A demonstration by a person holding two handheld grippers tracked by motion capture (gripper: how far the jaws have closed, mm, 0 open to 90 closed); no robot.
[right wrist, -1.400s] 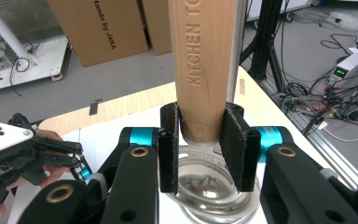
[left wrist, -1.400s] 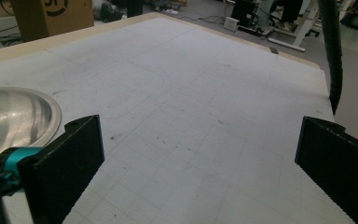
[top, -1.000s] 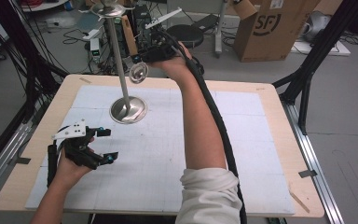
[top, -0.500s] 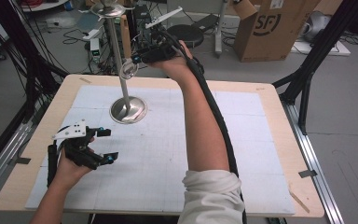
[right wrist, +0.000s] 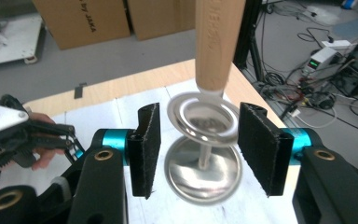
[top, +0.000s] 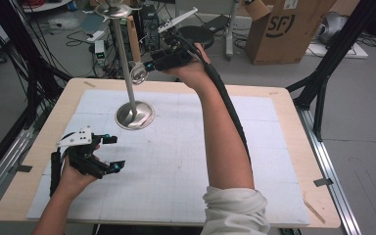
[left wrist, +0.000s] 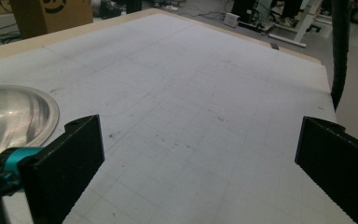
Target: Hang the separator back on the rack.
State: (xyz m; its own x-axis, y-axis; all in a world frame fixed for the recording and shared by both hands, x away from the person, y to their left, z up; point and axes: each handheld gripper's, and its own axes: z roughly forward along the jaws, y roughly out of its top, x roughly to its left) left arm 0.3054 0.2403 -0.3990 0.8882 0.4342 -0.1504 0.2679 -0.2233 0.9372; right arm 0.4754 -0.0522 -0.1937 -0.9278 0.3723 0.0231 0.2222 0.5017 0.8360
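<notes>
The right gripper (right wrist: 196, 144) was raised beside the metal stand (top: 134, 115), its jaws just having been opening, with a metal ring (right wrist: 204, 120) hanging from a wooden handle (right wrist: 216, 44) between them (touching neither pad). The left gripper (top: 108, 152) rested low on the white mat (top: 186, 161), jaws spread wide with nothing between them.
</notes>
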